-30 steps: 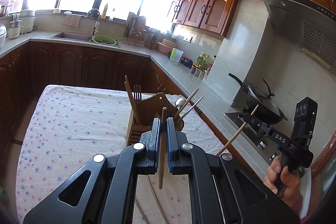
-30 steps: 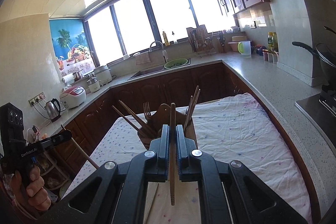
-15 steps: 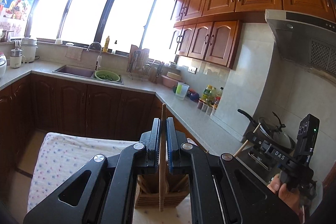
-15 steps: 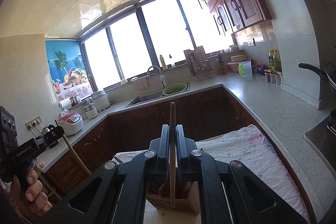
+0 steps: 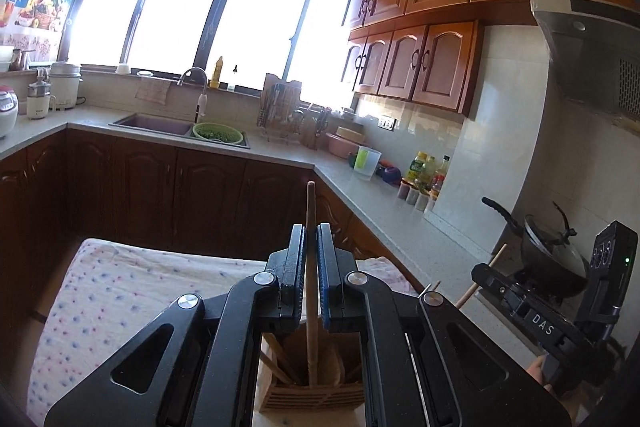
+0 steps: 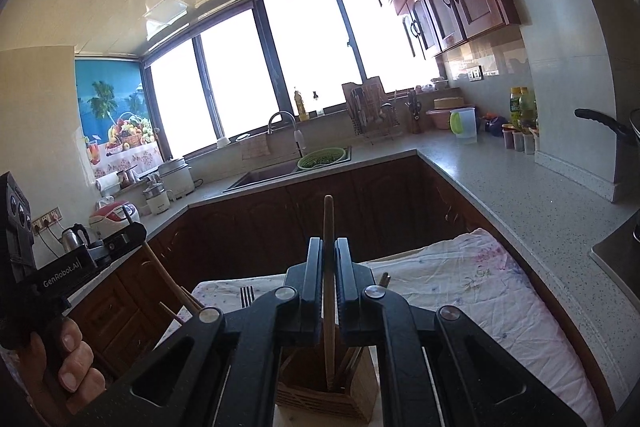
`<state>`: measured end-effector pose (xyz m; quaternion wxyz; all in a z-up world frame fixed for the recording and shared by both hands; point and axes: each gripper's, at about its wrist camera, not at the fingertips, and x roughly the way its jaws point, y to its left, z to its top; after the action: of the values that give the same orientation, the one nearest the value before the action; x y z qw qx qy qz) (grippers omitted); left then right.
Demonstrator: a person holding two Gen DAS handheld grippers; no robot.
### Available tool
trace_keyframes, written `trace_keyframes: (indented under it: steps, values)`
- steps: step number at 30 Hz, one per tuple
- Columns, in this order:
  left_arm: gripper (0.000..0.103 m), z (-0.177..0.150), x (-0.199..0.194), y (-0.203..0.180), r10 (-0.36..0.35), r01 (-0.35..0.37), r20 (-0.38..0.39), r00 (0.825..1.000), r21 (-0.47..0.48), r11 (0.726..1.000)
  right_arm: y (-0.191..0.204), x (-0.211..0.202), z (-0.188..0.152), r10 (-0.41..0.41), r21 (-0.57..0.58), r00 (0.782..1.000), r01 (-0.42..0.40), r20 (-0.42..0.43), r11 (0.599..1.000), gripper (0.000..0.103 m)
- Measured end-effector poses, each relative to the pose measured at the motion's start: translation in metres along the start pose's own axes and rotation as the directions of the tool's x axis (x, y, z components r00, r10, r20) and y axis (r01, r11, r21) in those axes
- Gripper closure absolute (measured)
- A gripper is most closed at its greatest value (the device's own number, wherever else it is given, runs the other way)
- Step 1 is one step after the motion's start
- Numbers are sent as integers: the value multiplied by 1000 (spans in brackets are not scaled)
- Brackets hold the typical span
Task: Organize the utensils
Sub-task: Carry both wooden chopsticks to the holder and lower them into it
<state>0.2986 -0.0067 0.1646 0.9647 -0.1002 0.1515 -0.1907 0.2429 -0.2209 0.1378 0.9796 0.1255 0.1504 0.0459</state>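
A: Status, left to right?

B: Left tongs (image 5: 310, 281) were pinching a wooden chopstick (image 5: 310, 227) upright, its lower end over the wooden utensil holder (image 5: 312, 397) on the cloth-covered table (image 5: 120, 291). Right tongs (image 6: 329, 285) were pinching a second chopstick (image 6: 328, 227) the same way, tip down inside the holder's (image 6: 332, 399) open top, as far as the right view showed.

A: Progress?

B: My read: late in the job. Holder already had chopsticks and a fork (image 6: 247, 295) standing in it. Left to do: release both sticks. Couldn't tell if more loose utensils lay out of view.

A: Change from a second back?

B: Both tongs had moved in over the holder. Then it stood ahead on the table in full view; now it sat low under the tongs. Grip unchanged on both.
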Motion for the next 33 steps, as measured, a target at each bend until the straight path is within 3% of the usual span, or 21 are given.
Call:
trace_keyframes:
  steps: [8,33]
  values:
    - [97,-7,-7,12,24,-24,24,999,-6,1000,-9,15,-26,-5,30,998,7,-58,1000,98]
    - [96,-9,21,47,106,-100,36,994,-131,986,-7,20,-23,-7,28,998,8,-56,1000,98]
